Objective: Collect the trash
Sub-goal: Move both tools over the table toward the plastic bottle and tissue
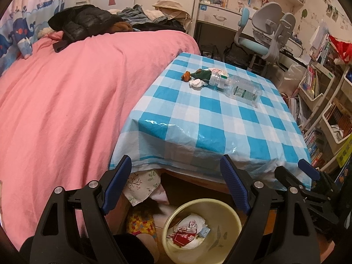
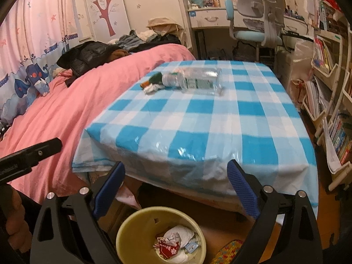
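Both wrist views face down-forward, sharing table [image 1: 220,118] and bin [image 2: 132,226].

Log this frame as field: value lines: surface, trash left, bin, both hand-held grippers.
surface: table under blue-and-white checked cloth, beside a pink-covered bed
trash left: clear plastic bottle lying on its side; crumpled white paper; dark green wrapper; all at the far end
bin: yellow bin on the floor below the near table edge, holding wrappers and paper
left hand-held gripper: open, empty
right hand-held gripper: open, empty
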